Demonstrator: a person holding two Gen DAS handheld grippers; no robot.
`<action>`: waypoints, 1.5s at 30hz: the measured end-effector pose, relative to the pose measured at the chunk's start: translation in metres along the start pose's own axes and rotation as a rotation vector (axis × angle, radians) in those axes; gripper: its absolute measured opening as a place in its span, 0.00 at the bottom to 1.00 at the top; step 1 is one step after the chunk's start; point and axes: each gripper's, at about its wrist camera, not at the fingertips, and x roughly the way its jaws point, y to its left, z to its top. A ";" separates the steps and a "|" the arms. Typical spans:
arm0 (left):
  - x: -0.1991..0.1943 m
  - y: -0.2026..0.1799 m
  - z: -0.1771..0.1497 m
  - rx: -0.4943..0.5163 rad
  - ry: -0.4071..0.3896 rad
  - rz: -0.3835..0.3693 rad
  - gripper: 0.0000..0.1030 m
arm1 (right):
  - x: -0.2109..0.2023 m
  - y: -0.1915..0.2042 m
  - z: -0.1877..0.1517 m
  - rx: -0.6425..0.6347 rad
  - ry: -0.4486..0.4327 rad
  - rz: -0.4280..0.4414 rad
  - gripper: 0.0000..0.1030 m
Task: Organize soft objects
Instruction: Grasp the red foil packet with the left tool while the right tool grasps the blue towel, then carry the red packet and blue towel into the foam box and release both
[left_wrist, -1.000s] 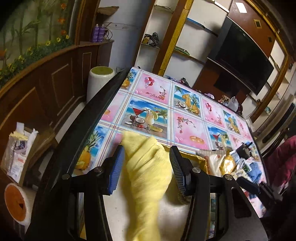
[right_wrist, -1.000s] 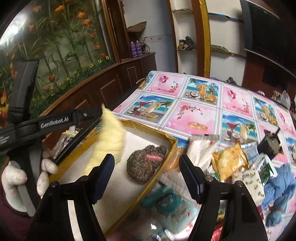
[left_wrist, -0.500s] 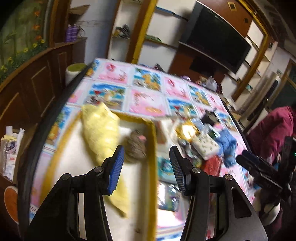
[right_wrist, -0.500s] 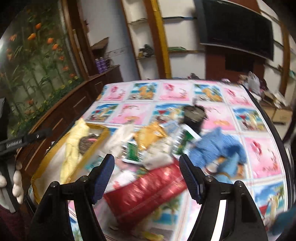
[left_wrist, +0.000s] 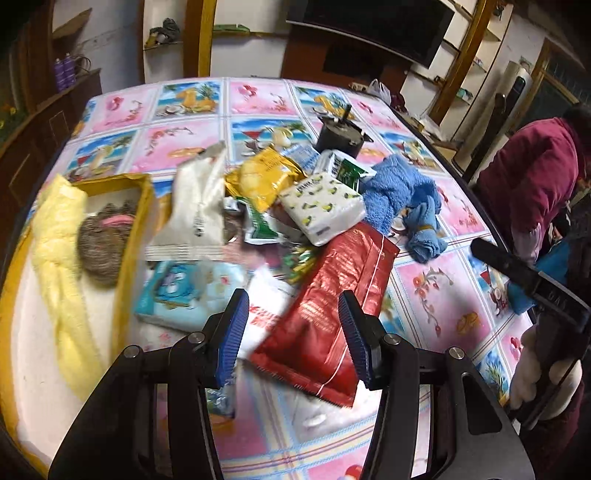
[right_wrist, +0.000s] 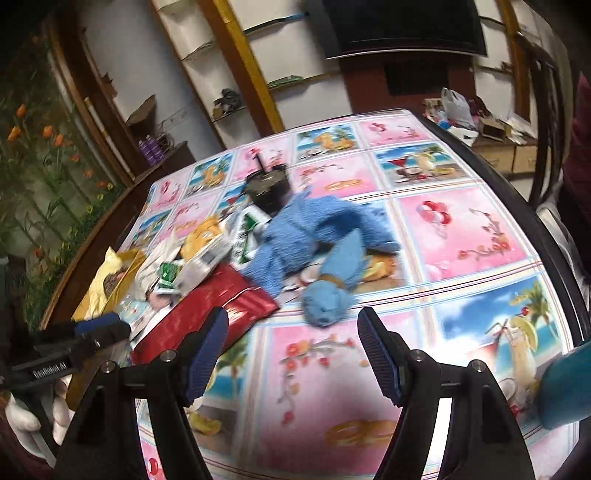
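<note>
1. Blue towel (right_wrist: 314, 236) crumpled on tablecloth (right_wrist: 461, 229), far right of the packet pile, touching lemon-print tissue pack (left_wrist: 321, 206); likely next soft item to collect
2. Yellow cloth (left_wrist: 59, 266) and brownish knitted piece (left_wrist: 103, 243) lying side by side inside yellow-rimmed box (left_wrist: 133, 229) at left table edge; box apparently serving as bin for soft things
3. Non-soft clutter between box and towel: red foil bag (left_wrist: 332, 306), white pouch (left_wrist: 199, 214), yellow snack bag (left_wrist: 262, 177), cartoon tissue pack (left_wrist: 184, 291), dark pot (left_wrist: 340, 136) behind; probably left out on purpose
4. Right gripper (right_wrist: 291, 354) spread wide, nothing between fingers, hovering above tablecloth just short of towel, lined up with its near bunched end; suited for a pinch there
5. Left gripper (left_wrist: 291, 336) spread, empty, over red foil bag, beside box; seems on standby
6. Risk: towel overlapping packets, possible drag of tissue pack on lift
</note>
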 end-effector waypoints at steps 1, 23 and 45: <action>0.006 -0.002 0.002 0.002 0.006 0.006 0.49 | -0.002 -0.009 0.003 0.021 -0.006 0.000 0.70; 0.029 -0.051 -0.005 0.181 0.020 0.011 0.57 | 0.073 -0.016 0.028 0.019 0.164 -0.073 0.70; 0.000 -0.076 -0.044 0.145 -0.007 -0.074 0.50 | 0.027 -0.023 0.002 0.028 0.131 -0.003 0.27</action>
